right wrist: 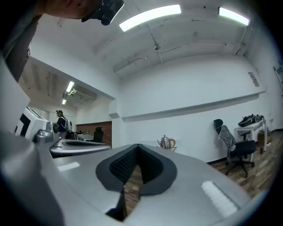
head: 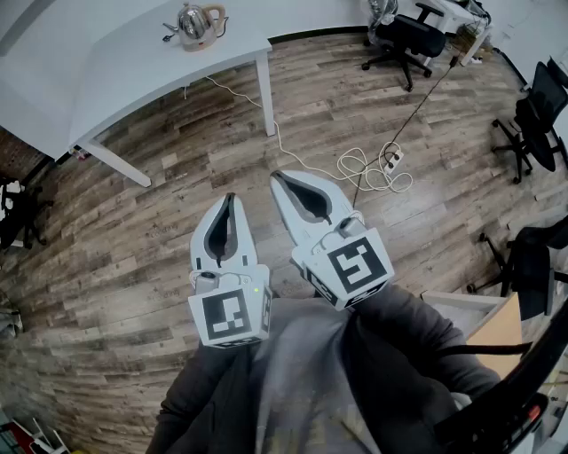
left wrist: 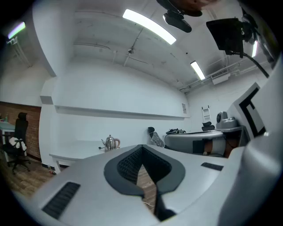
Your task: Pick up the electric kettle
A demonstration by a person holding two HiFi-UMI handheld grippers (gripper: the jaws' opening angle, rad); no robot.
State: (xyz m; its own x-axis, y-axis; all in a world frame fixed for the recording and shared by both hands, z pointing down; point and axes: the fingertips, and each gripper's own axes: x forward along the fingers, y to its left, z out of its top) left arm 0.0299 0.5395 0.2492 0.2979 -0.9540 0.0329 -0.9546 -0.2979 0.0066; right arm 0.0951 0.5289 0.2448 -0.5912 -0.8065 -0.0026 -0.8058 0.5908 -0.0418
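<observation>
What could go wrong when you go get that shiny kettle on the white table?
1. The white cable loops over the floor between here and the table; feet might catch on it.
2. The left gripper and right gripper are both shut; unless they open first, they would likely just shove the kettle.
3. A dark cord lies beside the kettle and may snag when it is lifted.

Upper left: silver metal electric kettle (head: pixel 197 23) stands on white rectangular table (head: pixel 106 75). Centre right: white coiled cable (head: pixel 362 167) lies on wood-plank floor (head: pixel 169 208). Upper right, behind the cable: black wheeled office chair (head: pixel 406 37).
</observation>
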